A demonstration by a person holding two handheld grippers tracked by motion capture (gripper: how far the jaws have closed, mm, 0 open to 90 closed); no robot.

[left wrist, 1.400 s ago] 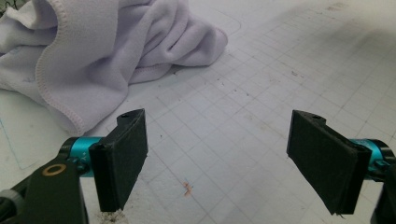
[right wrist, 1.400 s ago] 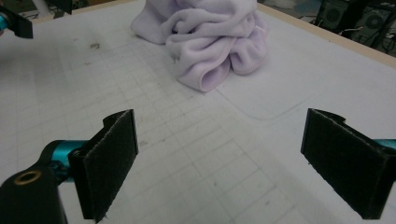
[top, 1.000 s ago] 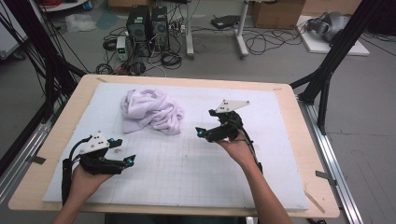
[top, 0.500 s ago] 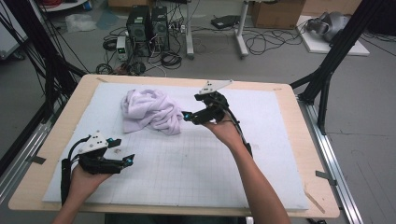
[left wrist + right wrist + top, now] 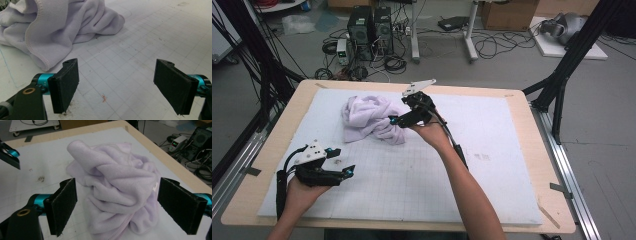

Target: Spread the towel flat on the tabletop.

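Reach-in step I'd say: right gripper [image 5: 395, 120] jaws spread, just been closing a little, with the crumpled lilac towel [image 5: 368, 118] ahead, nothing pinched yet. Left gripper [image 5: 343, 161] sits spread on the mat [image 5: 492, 165]. Next it needs to close on a fold

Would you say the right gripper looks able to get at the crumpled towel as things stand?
Probably yes: the right gripper is open right at the towel, with the heap between its fingers and nothing blocking the way.
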